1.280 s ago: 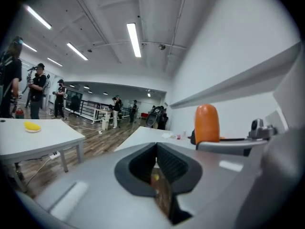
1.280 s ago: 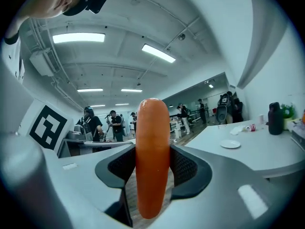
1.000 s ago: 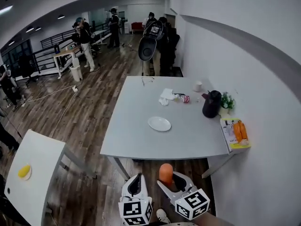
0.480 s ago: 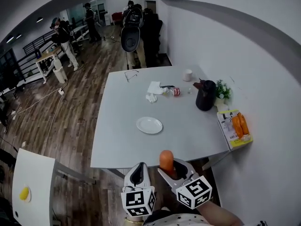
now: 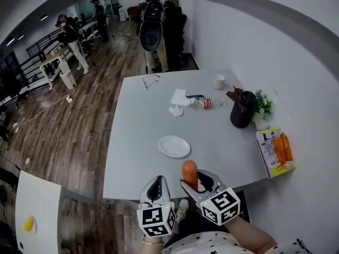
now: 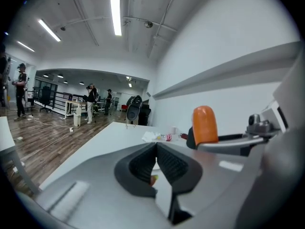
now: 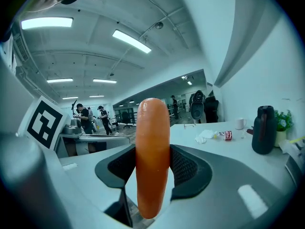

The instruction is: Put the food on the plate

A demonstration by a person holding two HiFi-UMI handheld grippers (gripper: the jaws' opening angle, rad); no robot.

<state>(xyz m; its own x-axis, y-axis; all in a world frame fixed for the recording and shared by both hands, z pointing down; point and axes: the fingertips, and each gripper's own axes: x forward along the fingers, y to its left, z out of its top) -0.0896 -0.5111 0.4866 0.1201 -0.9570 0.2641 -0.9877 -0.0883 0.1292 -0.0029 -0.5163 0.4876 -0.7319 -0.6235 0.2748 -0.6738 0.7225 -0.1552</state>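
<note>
We grip the orange food piece [image 7: 152, 156] upright in our right gripper [image 7: 151, 173], pads pressing its sides; only the head view shows the plate [image 5: 174, 146] near the table's [image 5: 132, 157] front edge. Our left gripper [image 6: 156, 163] is closed, empty

- Cubes on the left gripper [image 5: 157, 183] and right gripper [image 5: 196, 183] are showing black-and-white square markers, no letters.
- Label on the can [image 5: 206, 103] and print on the booklet [image 5: 271, 159] are appearing too small to read.
</note>
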